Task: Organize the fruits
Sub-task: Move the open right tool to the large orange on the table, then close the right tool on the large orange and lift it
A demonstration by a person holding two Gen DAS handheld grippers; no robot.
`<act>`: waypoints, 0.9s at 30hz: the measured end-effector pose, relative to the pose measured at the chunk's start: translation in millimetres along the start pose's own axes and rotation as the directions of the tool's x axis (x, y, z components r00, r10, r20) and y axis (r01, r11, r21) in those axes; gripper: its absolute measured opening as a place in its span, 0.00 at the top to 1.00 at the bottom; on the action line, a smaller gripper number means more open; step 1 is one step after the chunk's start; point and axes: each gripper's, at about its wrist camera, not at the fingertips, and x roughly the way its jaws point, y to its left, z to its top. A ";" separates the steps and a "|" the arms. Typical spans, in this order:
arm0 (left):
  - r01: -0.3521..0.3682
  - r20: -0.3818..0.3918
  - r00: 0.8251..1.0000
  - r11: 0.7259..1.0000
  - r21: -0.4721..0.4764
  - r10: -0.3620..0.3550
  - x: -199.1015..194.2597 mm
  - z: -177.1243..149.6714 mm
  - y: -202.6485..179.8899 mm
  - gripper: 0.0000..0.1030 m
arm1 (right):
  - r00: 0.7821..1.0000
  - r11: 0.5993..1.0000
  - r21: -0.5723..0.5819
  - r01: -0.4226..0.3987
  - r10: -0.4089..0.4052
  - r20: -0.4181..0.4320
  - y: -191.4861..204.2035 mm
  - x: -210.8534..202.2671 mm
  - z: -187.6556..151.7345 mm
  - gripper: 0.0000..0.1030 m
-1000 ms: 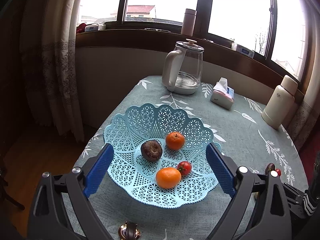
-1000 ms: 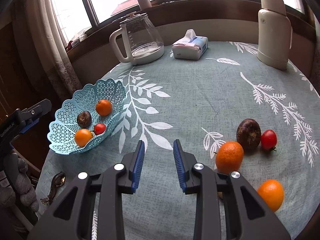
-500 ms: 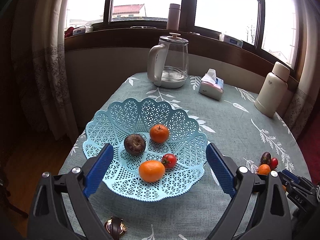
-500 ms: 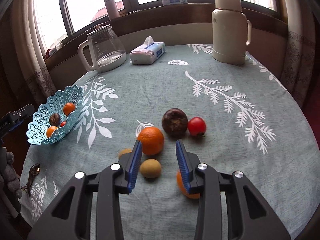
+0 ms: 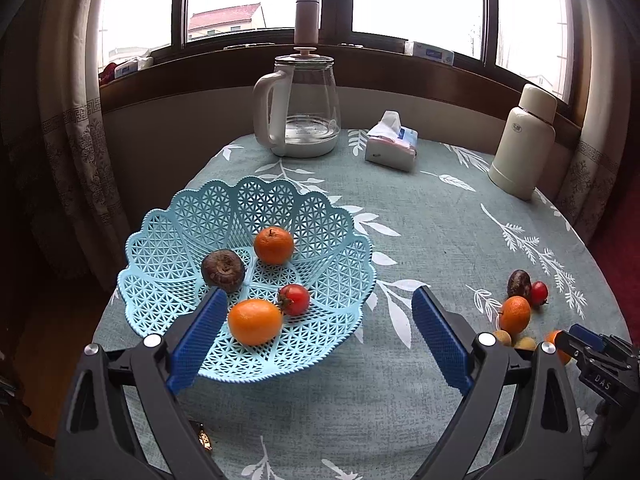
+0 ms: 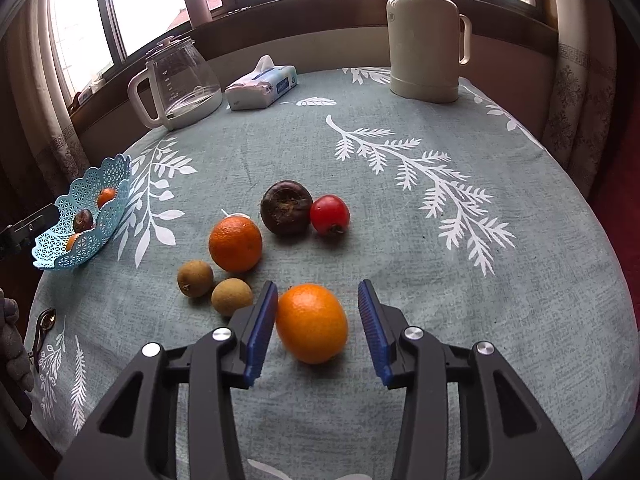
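Observation:
A light blue lattice basket (image 5: 172, 280) (image 6: 86, 200) stands at the table's left, holding two oranges (image 5: 255, 321), a dark round fruit (image 5: 223, 265) and a tomato (image 5: 295, 299). My left gripper (image 5: 316, 332) hangs open over the basket's near rim. On the cloth lie a large orange (image 6: 311, 323), a second orange (image 6: 235, 244), two small brown fruits (image 6: 195, 278), a dark fruit (image 6: 286, 207) and a tomato (image 6: 329, 215). My right gripper (image 6: 318, 324) is open, its blue pads (image 6: 262, 330) on either side of the large orange with gaps showing.
A glass kettle (image 5: 304, 110) (image 6: 178, 84), a tissue pack (image 5: 392, 148) (image 6: 262, 88) and a cream thermos (image 5: 522, 142) (image 6: 424, 34) stand along the far edge by the window. A spoon (image 6: 44, 326) lies at the near left edge.
My right gripper swung right and came down onto the loose fruit, opening wider around the large orange. The left gripper drifted back from the basket, staying open.

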 end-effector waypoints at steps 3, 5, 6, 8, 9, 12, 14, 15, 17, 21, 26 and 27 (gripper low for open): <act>0.010 -0.011 1.000 1.000 0.000 -0.010 2.3 -1.7 -3.7 0.08 | 1.000 1.000 -0.009 -0.012 0.012 -0.010 1.8 3.4 -0.2 0.55; 0.021 -0.015 1.000 1.000 -0.002 -0.021 2.9 -2.4 -5.9 0.08 | 1.000 1.000 -0.016 -0.021 0.020 -0.020 4.9 7.0 -1.0 0.55; 0.025 -0.016 1.000 1.000 0.000 -0.025 3.0 -2.5 -7.6 0.08 | 0.999 1.000 -0.022 -0.016 0.015 -0.030 6.7 9.8 -1.4 0.55; 0.033 -0.017 0.999 0.999 0.003 -0.033 3.1 -2.0 -12.2 0.08 | 0.999 1.000 -0.024 -0.012 0.011 -0.053 7.7 15.1 -2.6 0.55; 0.038 -0.020 0.999 0.999 0.007 -0.038 4.2 -1.1 -15.6 0.08 | 0.998 1.000 -0.024 -0.019 0.017 -0.064 7.6 17.2 -3.1 0.55; 0.046 -0.030 0.999 0.998 0.037 -0.045 8.8 1.9 -31.9 0.08 | 0.996 0.999 -0.014 -0.037 0.035 -0.082 5.9 21.3 -4.2 0.55; 0.055 -0.036 0.998 0.997 0.060 -0.053 11.3 3.2 -45.3 0.08 | 0.995 0.999 -0.011 -0.050 0.049 -0.087 4.7 22.4 -4.5 0.54; 0.062 -0.039 0.997 0.995 0.072 -0.060 12.3 3.5 -52.3 0.08 | 0.995 0.999 -0.010 -0.051 0.049 -0.088 4.3 22.7 -4.7 0.54; 0.076 -0.043 0.996 0.993 0.092 -0.073 14.3 3.3 -66.3 0.08 | 0.995 0.999 -0.020 -0.050 0.048 -0.090 5.7 22.9 -4.7 0.55; 0.087 -0.069 0.995 0.988 0.129 -0.079 23.1 -1.1 -90.7 0.08 | 0.994 0.997 -0.058 -0.054 0.049 -0.093 8.9 22.9 -4.8 0.62; 0.092 -0.101 0.992 0.985 0.144 -0.078 35.4 -6.6 -108.4 0.08 | 0.992 0.995 -0.047 -0.088 0.083 -0.094 1.9 20.6 -3.8 0.63; 0.093 -0.107 0.991 0.985 0.146 -0.078 37.9 -7.3 -111.1 0.08 | 0.992 0.995 -0.049 -0.088 0.083 -0.091 0.9 19.4 -3.3 0.63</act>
